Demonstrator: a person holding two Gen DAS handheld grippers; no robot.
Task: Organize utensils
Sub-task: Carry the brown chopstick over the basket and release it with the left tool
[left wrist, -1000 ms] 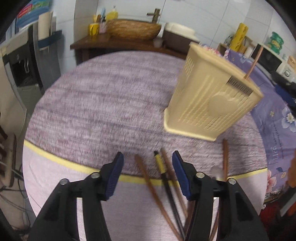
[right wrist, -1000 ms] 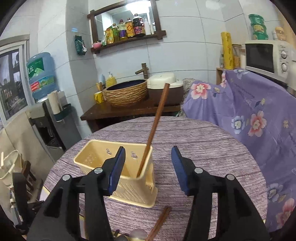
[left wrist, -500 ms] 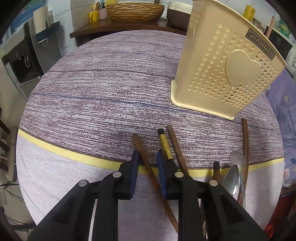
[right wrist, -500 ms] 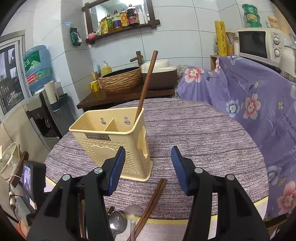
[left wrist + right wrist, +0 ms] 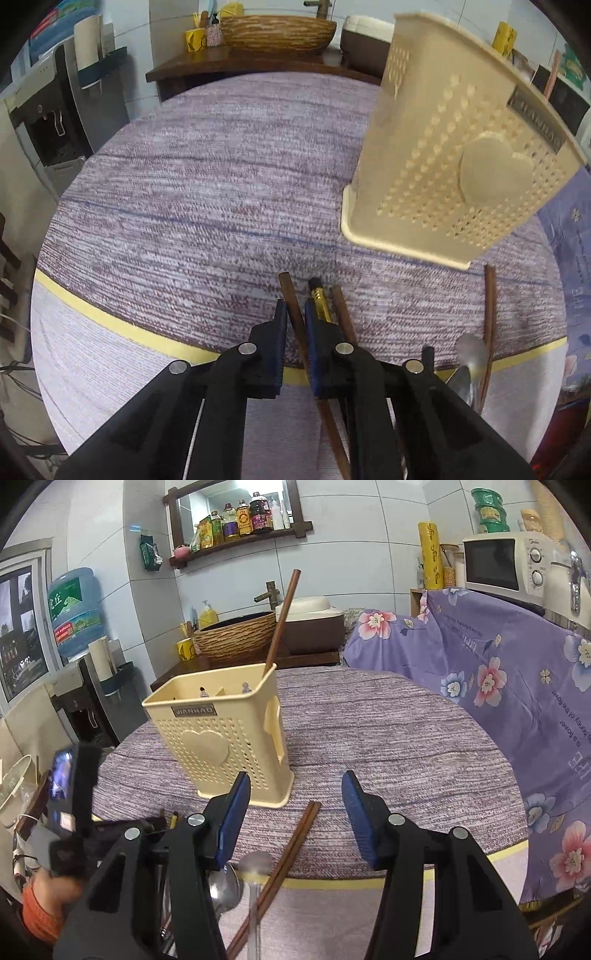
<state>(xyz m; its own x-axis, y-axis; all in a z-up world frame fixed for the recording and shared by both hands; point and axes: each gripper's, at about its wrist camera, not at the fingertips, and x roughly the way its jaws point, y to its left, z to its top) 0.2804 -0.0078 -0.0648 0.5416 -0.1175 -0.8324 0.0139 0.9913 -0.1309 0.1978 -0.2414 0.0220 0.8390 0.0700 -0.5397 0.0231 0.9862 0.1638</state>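
Up close from the left wrist, we see the left gripper [image 5: 295,317] with its jaws closing on a brown chopstick [image 5: 291,295] near the table's [image 5: 184,203] near edge, beside a black-and-gold chopstick [image 5: 320,301]; the cream utensil holder [image 5: 454,155] stands toward the far right. From the right wrist, we see the right gripper [image 5: 295,812] half open and empty above a chopstick pair [image 5: 291,845] and spoons [image 5: 223,886] at the near edge.
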